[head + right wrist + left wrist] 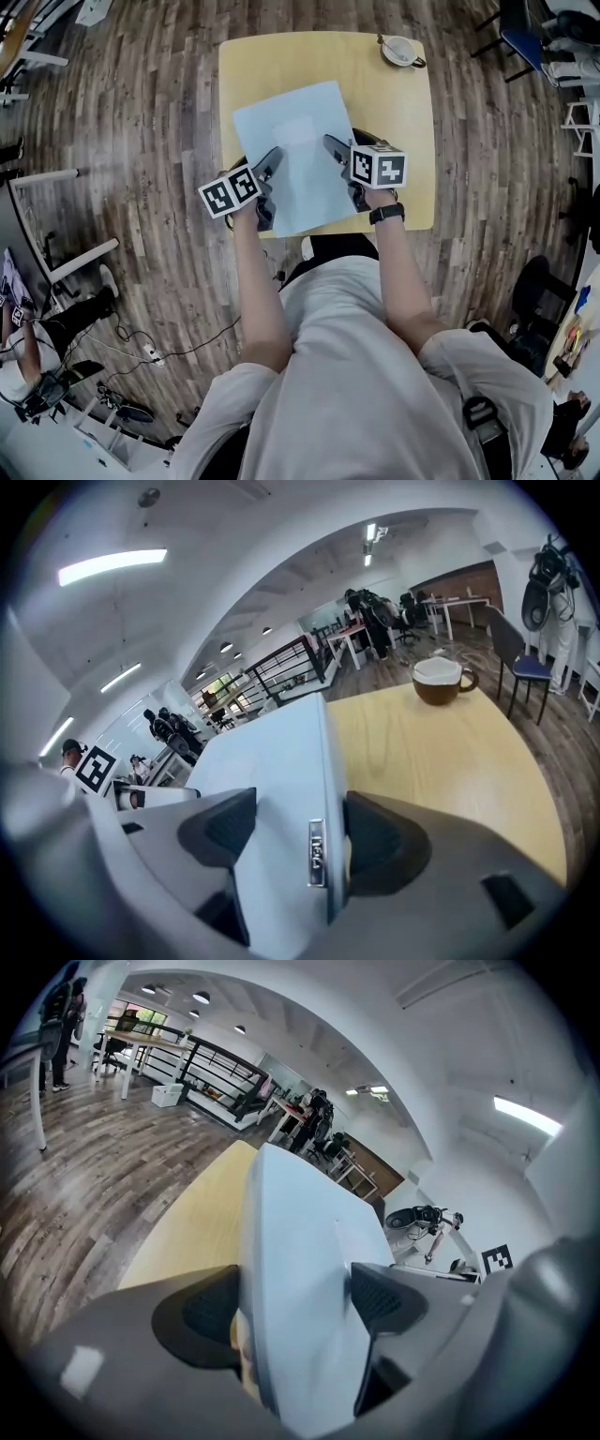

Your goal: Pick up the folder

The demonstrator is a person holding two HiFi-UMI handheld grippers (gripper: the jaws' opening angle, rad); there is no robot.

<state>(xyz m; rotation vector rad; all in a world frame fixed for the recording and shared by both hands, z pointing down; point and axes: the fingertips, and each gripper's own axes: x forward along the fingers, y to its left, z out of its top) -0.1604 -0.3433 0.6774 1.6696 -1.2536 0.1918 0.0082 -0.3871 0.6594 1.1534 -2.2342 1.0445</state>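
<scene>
— Fingers (202,1316) of the left gripper (292,1309)?
— Clamped on the pale blue folder (300,1232), one pad on each face, at its left edge.
— Right gripper (291,834)?
— Same: pinching the folder's right edge, just beside a small metal tag (317,853).
— Folder's place?
— Between both grippers, over the near half of the yellow table (403,122); cup (400,50) well apart, at the far corner.

Open tabletop (255,77) around the folder (302,155), one cup (400,50) at far-right corner.
</scene>
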